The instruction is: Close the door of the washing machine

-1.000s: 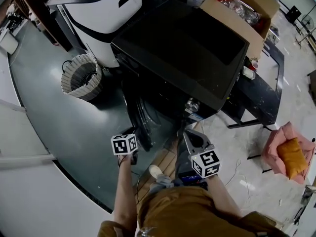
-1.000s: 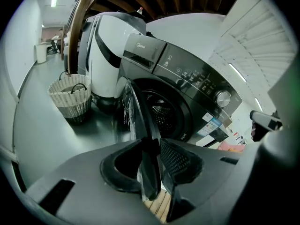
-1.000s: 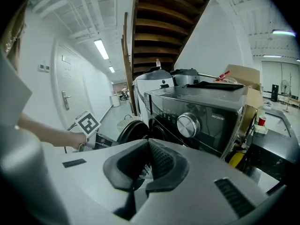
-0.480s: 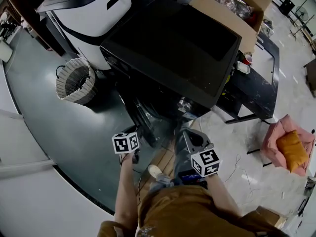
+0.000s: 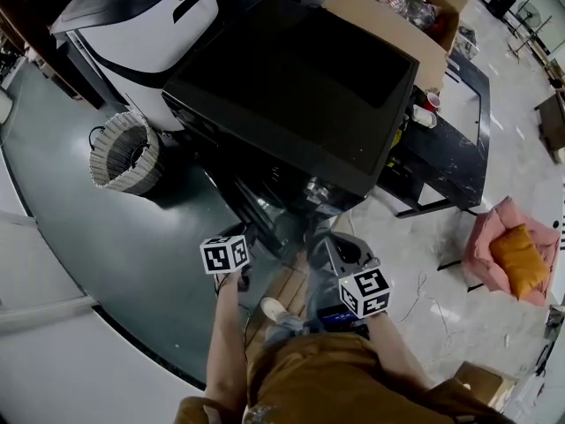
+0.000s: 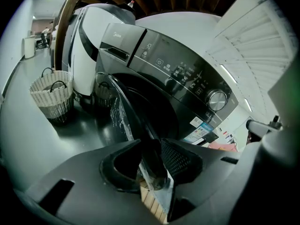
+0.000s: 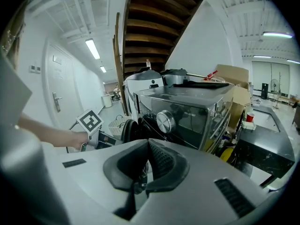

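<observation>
I had both forearms stretched out ahead of me toward the washing machine (image 5: 291, 87). The left gripper (image 6: 151, 146) was pitched down more steeply than the right gripper (image 7: 147, 143).

My left jaws stood about half apart and pinched the free edge of the door (image 6: 125, 114), whose rim ran straight out from between them. The door hung open, swung off the dark drum mouth just right of those jaws. My right jaws were closed tip to tip on nothing, with the machine's silver dial (image 7: 165, 121) just beyond them and the door off to their left.

Only the left gripper view showed the door edge caught between the pads. Only the right gripper view showed the marker cube (image 7: 89, 122) of my other gripper, well left of the jaws. The head view alone showed the cardboard box (image 5: 397, 11) behind the machine, and the wicker basket (image 5: 124, 148) from above.
</observation>
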Available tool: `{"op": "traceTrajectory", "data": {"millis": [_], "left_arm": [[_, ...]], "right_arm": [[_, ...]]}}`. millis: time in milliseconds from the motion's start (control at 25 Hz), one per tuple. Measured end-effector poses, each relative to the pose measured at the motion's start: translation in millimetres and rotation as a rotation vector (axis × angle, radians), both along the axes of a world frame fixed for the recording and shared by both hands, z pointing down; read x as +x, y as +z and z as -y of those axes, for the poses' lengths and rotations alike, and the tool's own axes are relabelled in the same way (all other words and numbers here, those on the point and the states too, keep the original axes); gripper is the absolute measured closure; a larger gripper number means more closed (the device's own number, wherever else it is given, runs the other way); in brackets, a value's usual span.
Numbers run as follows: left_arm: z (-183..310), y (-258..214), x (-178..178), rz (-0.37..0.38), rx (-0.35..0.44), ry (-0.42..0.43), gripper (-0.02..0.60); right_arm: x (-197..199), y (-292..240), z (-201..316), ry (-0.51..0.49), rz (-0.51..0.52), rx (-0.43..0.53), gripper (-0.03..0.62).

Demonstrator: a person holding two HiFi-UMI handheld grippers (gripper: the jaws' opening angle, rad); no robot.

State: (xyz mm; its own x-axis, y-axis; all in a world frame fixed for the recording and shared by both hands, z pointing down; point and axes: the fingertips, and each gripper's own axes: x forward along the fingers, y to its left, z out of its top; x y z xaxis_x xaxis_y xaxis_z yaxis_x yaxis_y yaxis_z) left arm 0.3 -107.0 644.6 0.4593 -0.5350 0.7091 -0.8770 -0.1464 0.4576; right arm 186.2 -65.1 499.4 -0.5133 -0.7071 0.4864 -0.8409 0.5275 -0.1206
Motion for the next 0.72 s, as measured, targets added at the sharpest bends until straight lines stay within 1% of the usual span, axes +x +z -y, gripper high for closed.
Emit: {"op": "traceTrajectory", "data": {"millis": [720], "left_arm": [[31.5, 2.2, 31.5, -0.065, -0.008, 0.017, 0.413]], "right_arm": [[32.0, 5.2, 6.8, 0.068, -0.014, -0.017, 0.583]]}}
